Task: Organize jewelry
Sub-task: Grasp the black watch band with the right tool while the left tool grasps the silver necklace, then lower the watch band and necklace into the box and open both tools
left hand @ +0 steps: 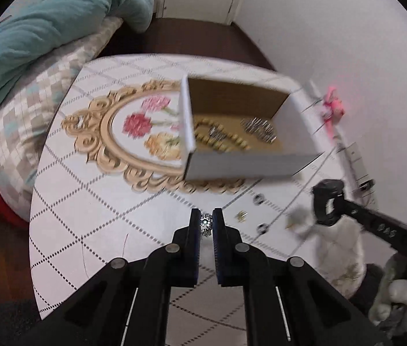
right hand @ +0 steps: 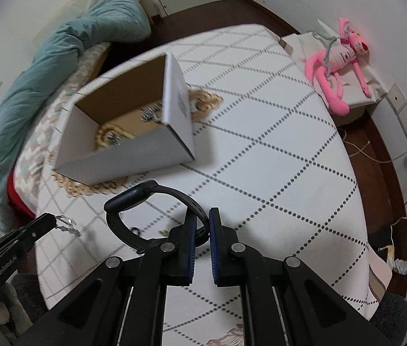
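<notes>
My left gripper [left hand: 206, 225] is shut on a sparkling silver bracelet [left hand: 205, 224], held above the table; it also shows in the right wrist view [right hand: 66, 226] hanging from the left fingertips. My right gripper [right hand: 202, 227] is shut on the strap of a black smartwatch [right hand: 128, 201], seen too in the left wrist view [left hand: 328, 201]. An open white cardboard box [left hand: 243, 164] stands ahead on the table and holds a gold bead necklace [left hand: 220, 141] and a silver piece [left hand: 258, 129].
Small rings and a gold earring [left hand: 242, 215] lie on the white checked tablecloth [right hand: 275, 150] in front of the box. A teal duvet [right hand: 59, 54] lies on a bed at left. A pink plush toy [right hand: 339, 63] sits at far right by wall sockets.
</notes>
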### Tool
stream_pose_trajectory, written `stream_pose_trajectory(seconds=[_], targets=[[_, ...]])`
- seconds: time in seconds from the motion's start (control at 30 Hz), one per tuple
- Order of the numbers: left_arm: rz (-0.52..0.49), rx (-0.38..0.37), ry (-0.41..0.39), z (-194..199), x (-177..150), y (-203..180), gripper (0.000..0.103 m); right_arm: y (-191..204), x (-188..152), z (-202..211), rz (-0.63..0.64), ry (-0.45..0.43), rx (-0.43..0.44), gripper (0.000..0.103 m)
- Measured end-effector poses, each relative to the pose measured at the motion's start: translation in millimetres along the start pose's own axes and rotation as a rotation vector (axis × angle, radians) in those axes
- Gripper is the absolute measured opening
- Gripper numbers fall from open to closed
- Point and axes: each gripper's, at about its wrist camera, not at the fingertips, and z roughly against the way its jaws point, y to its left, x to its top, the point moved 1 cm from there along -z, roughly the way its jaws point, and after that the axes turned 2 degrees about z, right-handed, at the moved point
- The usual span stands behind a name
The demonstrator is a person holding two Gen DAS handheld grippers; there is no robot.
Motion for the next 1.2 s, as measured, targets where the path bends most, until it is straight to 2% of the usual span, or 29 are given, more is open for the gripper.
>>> stream_pose_trajectory(seconds=[0.23,0.37,0.53,0.67,0.77,0.83,0.87,0.9,0.93,0.97,1.0,1.03,1.13,1.2], targets=[[0.004,-0.108,-0.056,26.7,57.5,-19.4,0.005,26.3,38.6,39.1,0.037,-0.078,0.068,0.008],[-0.025,-0.101,-0.072,23.9,91.9,-31.7,0.005,40.8,71.7,40.3,0.070,-0.093,0.066,0.008],[-0.018,-0.085,-0.033,-2.0,121.7,-30.2,0.005,52.5,108.1,18.3,0.105,-0.053,0.041,0.008],[-0.001,-0.085,0.039,-30.6,135.8,-24.0,0.006,59.6,123.7,-7.3,0.148,0.005,0.005,0.008],[0.026,-0.015,0.105,-45.6,141.3,-21.3,0.008,63.6,128.2,-27.0,0.176,0.065,-0.018,0.009],[0.042,-0.005,0.111,-48.2,142.9,-19.1,0.010,63.0,130.8,-37.2,0.174,0.104,-0.040,0.013],[0.043,0.007,0.109,-47.7,143.0,-18.7,0.013,63.3,130.7,-38.0,0.179,0.105,-0.049,0.019],[0.044,0.024,0.101,-46.3,143.2,-17.8,0.017,63.3,130.8,-37.0,0.181,0.101,-0.052,0.032],[0.046,0.034,0.089,-44.9,143.5,-16.9,0.032,62.1,129.9,-35.3,0.178,0.098,-0.047,0.040],[0.053,0.049,0.077,-43.1,143.3,-15.3,0.054,61.1,130.1,-32.7,0.172,0.090,-0.043,0.058],[0.061,0.059,0.068,-42.2,143.3,-13.6,0.065,60.9,129.8,-29.9,0.177,0.081,-0.045,0.066],[0.072,0.072,0.047,-39.1,141.3,-10.7,0.074,60.7,128.9,-28.3,0.183,0.079,-0.045,0.066],[0.072,0.126,0.020,-38.6,136.9,-5.8,0.075,58.6,125.3,-26.1,0.199,0.076,-0.072,0.071],[0.069,0.162,0.006,-40.4,129.5,-2.4,0.077,57.0,121.5,-27.6,0.212,0.071,-0.124,0.094]])
